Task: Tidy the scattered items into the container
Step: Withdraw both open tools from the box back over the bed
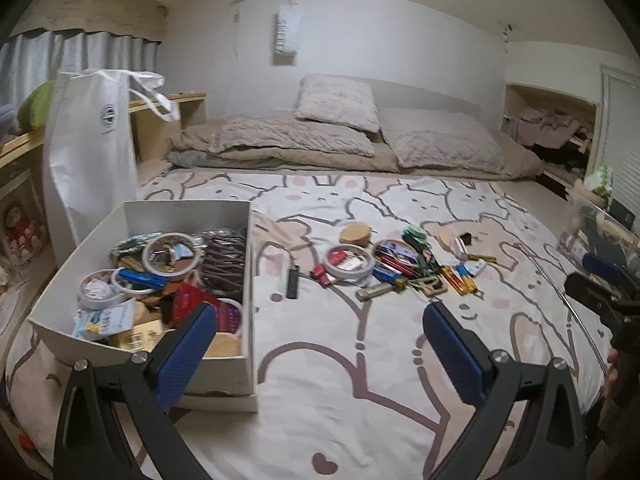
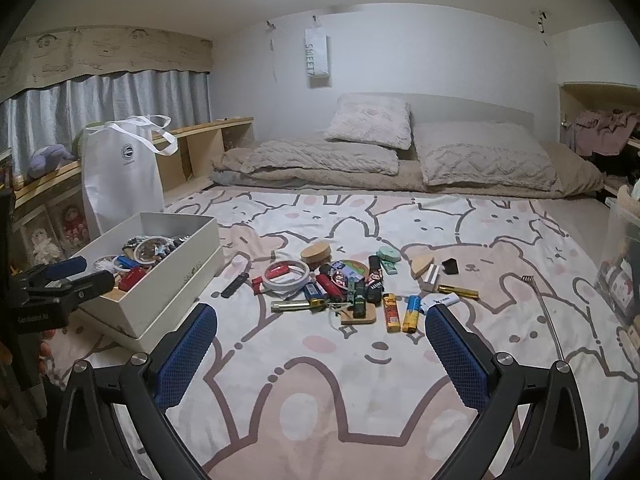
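A white box (image 1: 248, 276) (image 2: 188, 264) sits on the bed at the left, holding tape rolls, packets and other small things. A pile of scattered items lies mid-bed: a tape roll (image 1: 347, 261) (image 2: 286, 273), lighters (image 2: 401, 312), a round wooden lid (image 1: 355, 234) (image 2: 316, 254), a black stick (image 1: 293, 287) (image 2: 235, 285). My left gripper (image 1: 320, 322) is open and empty, low over the bed beside the box. My right gripper (image 2: 321, 322) is open and empty, in front of the pile. Each gripper shows in the other's view, the left one (image 2: 76, 276) near the box, the right one (image 1: 596, 280) at the bed's right edge.
A white tote bag (image 1: 92, 148) (image 2: 120, 172) stands behind the box. Pillows and a folded blanket (image 2: 400, 160) lie at the head of the bed. A wooden shelf (image 2: 208, 136) runs along the left. A clear bin (image 2: 624, 264) stands at the right edge.
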`<state>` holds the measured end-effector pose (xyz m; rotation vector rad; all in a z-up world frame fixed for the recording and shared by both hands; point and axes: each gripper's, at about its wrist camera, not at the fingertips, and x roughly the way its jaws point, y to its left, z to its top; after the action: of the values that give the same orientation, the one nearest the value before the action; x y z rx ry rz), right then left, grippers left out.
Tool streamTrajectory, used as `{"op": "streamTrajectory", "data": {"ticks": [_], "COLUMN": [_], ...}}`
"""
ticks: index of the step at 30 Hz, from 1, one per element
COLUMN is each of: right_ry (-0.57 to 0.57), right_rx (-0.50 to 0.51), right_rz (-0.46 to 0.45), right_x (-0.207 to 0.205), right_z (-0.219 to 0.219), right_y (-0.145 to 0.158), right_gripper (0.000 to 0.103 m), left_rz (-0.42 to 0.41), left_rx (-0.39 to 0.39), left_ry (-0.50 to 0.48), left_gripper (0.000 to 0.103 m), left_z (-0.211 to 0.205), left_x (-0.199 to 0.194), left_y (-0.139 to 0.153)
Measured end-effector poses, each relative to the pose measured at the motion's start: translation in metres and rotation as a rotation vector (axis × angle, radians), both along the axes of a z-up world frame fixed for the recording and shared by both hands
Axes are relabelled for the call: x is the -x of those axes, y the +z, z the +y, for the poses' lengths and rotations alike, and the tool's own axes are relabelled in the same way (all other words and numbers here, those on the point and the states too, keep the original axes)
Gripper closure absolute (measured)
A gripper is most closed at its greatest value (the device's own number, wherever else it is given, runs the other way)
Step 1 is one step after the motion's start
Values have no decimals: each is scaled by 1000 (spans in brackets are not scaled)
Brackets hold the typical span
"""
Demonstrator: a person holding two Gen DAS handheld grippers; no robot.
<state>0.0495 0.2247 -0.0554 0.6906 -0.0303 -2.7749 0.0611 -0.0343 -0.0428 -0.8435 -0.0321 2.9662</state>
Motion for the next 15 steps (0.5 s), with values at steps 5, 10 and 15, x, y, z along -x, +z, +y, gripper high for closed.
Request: {"op": "streamTrajectory", "data": {"ticks": [5,10,15], "right_ry": [-17,-45,-81], "right_rx": [-5,-22,-34], "right_rz": [-29,-68,-110], "right_x": [8,19,29], "right_z": [6,14,22], "right_y": [-10,-24,-40], "right_gripper": [0,0,0], "left_rz": [-22,-62,-91], "left_rx": [5,7,20], "left_ry": [-37,-83,-133], "left_gripper": [0,0,0], "left_z": [17,36,58], "left_x": [9,20,38], "left_y": [-10,-24,-35]}}
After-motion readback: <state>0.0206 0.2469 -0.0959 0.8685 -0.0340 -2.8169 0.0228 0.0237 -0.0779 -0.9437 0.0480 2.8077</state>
